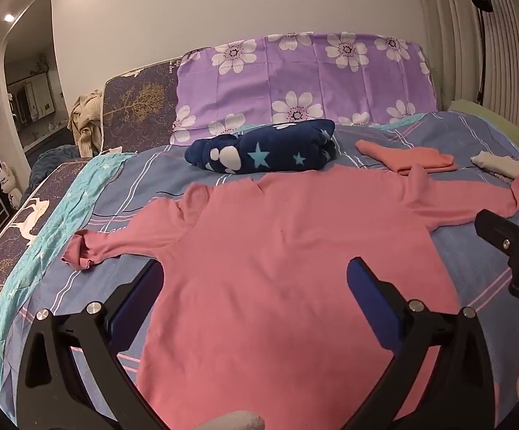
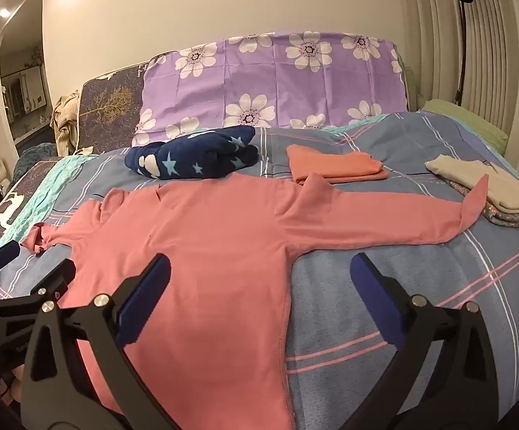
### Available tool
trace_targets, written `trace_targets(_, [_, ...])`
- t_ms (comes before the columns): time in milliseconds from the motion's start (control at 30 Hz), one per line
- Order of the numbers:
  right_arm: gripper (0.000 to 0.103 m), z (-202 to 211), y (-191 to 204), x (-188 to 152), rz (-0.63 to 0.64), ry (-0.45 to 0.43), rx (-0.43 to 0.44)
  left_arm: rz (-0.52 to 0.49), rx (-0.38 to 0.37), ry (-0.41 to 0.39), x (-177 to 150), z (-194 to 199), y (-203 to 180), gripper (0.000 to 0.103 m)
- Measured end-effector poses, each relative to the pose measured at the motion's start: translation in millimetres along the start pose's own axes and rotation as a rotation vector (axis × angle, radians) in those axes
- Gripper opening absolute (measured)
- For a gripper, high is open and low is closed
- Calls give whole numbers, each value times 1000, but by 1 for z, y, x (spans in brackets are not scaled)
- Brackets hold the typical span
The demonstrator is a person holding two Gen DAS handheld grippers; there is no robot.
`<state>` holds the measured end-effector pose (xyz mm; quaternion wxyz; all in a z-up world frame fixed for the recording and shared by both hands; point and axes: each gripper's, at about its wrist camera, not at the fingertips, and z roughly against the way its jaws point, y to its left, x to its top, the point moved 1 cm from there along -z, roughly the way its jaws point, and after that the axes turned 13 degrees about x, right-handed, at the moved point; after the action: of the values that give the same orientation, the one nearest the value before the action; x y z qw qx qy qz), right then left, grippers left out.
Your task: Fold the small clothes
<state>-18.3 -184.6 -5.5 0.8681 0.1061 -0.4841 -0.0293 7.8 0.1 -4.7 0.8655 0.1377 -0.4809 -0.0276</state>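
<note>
Now a pink long-sleeved shirt [image 1: 277, 251] lies spread flat on the striped bed cover [image 2: 384, 304], sleeves out to both sides.
Behind it sit a folded navy star blanket [image 1: 263, 154] and a folded orange garment [image 2: 334, 166]; left gripper [image 1: 255, 283] and right gripper [image 2: 259, 276] both hover spread wide, gripping nothing.
</note>
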Motion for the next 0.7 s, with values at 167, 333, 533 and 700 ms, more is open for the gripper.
trace_targets(167, [101,0,-1,-1,12,-12,-7,-18,-12,25,-3,-4,-4,102])
trace_targets(333, [101,-4,3,-4,7,4,-5,-12,-17,44,-6,-9,-4,102])
trace_targets(533, [101,-8,2,-11,4,24,4,-9,-13,55,-7,-13,-3,102])
trace_targets(700, [101,-8,2,-11,4,23,2,-11,-18,55,-9,-13,-2,102])
